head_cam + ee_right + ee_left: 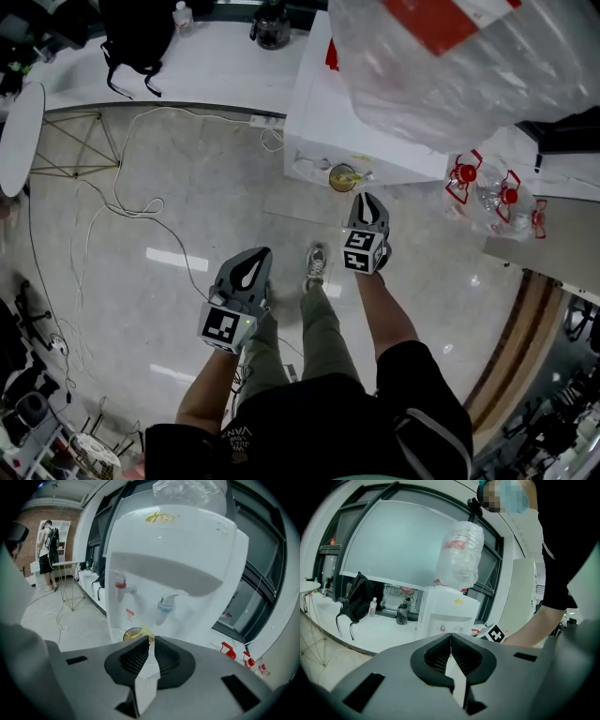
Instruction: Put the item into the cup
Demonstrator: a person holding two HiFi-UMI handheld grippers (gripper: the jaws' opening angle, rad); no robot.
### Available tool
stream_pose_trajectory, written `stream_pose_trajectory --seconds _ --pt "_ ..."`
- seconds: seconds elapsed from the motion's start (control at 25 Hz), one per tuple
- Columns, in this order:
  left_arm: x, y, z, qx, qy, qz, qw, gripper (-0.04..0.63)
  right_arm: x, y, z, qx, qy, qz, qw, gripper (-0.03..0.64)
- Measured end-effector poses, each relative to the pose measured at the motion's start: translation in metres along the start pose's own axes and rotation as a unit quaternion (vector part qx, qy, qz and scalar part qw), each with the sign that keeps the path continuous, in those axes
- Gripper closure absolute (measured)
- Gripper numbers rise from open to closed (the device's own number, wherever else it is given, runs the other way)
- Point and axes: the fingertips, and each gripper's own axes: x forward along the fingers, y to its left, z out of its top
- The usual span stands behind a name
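Fingers [133,657] on my right gripper [151,639] were open just a tiny crack, and they held nothing. My right gripper pointed at the white water machine [187,545] and was close to it. A small cup [127,633] sat on the little shelf under the taps, just past my right gripper's tips. The yellow thing [143,630] was inside the cup, and a bit of it poked up over the rim. I could not tell if there was any drink in the cup too. Above the cup were a red tap [121,586] and a blue tap [165,605].

A big clear water bottle [450,66] stood upside down on top of the machine. It had a red label.

My left gripper [450,637] was shut, with its tips touching, and it held nothing. It was down by my leg, well away from the cup.

Two clear jugs [487,187] with red tops lay on the floor to the right of the machine. On the long white counter behind stood a small bottle [182,14] and a dark jug [272,23]. A black bag [136,33] sat on the counter near the small bottle.
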Motion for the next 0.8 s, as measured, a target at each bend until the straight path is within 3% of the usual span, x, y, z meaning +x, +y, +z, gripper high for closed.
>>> stream_pose_trajectory --seconds 0.32,0.6,0.8 --pt "-0.015 -0.03 0.043 0.033 -0.02 -0.038 0.9985 0.575 -0.088 -0.008 0.036 0.064 -0.053 0.0 0.997 0.563" --pt "-0.034 -0.057 0.07 0.055 -0.036 -0.071 0.9953 0.575 -0.168 -0.003 0.063 0.138 -0.096 0.005 0.986 0.568" --pt "-0.054 -0.072 0.085 0.061 -0.041 -0.087 0.9935 0.575 -0.218 0.0 0.07 0.144 -0.103 -0.008 0.984 0.568"
